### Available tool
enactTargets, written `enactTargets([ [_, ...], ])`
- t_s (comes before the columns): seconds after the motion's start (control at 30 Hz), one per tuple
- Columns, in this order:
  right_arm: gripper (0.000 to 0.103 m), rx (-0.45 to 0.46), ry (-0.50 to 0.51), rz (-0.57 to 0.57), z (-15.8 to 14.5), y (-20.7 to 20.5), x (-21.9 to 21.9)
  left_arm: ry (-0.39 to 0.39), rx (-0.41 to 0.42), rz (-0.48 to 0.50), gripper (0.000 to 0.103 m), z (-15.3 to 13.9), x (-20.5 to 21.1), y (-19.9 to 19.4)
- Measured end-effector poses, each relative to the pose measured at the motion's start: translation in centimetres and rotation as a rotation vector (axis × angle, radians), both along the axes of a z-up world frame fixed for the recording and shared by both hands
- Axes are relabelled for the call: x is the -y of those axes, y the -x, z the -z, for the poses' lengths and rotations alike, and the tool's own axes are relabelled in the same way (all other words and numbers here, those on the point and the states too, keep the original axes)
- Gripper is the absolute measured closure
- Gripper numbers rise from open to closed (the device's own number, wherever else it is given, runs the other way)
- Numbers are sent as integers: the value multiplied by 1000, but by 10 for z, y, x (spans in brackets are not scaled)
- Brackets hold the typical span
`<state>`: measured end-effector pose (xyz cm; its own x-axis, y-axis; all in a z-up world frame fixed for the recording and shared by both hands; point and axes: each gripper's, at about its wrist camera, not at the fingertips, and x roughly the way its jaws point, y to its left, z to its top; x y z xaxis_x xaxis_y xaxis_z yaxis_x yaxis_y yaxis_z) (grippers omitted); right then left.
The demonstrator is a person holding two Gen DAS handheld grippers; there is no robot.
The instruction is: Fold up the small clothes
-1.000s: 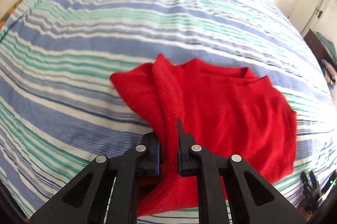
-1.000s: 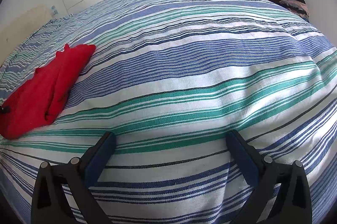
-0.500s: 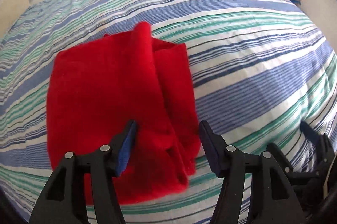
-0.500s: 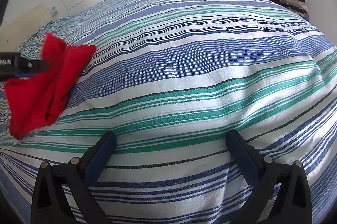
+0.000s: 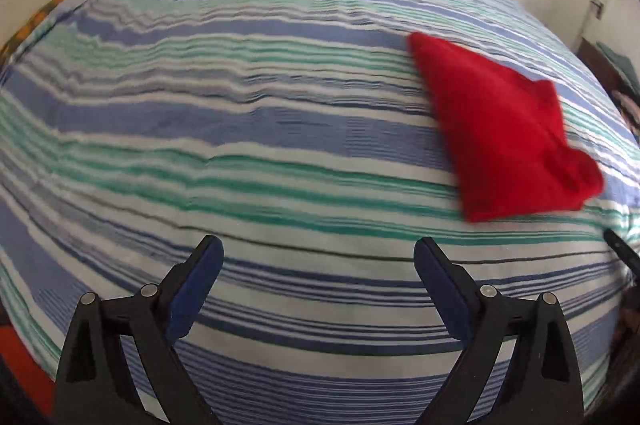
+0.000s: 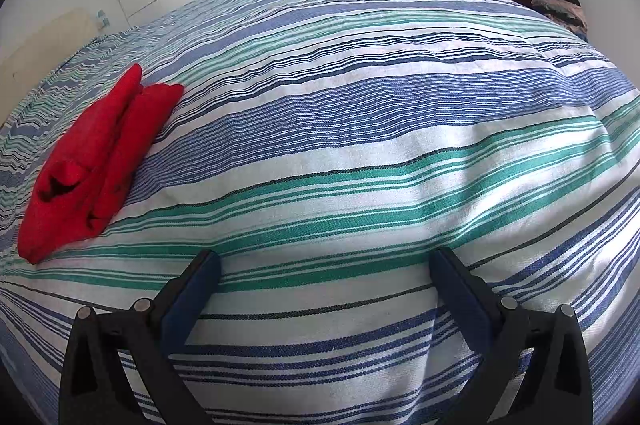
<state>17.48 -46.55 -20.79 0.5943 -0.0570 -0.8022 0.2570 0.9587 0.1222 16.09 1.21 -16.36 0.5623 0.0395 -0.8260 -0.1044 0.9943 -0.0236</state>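
Lying folded on striped bed [image 6: 360, 129], red garment [image 6: 96, 161], left claw [image 5: 318, 265] opening, empty

We see no words, numbers, labels or signs that we can read in either view.
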Motion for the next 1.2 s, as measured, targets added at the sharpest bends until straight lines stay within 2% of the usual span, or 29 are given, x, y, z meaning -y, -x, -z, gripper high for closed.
enactTargets([
  [0.1,0,-6,7,-1,1,-2,-2,5,-8,-73,6,22,-27,4],
  [0.23,0,-36,35,-3,2,-8,-7,31,-18,-54,3,47,-36,8],
  [0.27,0,-45,42,-3,3,-9,-9,35,-9,-49,1,49,-34,8],
  [0.37,0,-58,59,0,3,-11,-12,15,-8,-39,1,50,-29,6],
  [0.5,0,-64,70,2,4,-11,-14,34,-3,-33,1,51,-31,5],
  [0.77,0,-68,67,3,3,-12,-14,17,12,-34,1,53,-31,15],
  [0.9,1,-175,58,5,-8,-30,-13,7,17,-33,1,54,-29,16],
  [0.93,4,-162,38,8,-18,-35,-14,4,18,-34,1,54,-29,16],
  [1.0,26,-85,-75,-33,-41,-41,-21,-2,20,-34,1,55,-28,17],
  [1.1,33,-8,-310,-135,-68,-61,-47,-7,19,-35,1,55,-27,16],
  [1.2,38,-6,-448,-225,-75,-88,-83,-5,19,-34,1,54,-27,16],
])
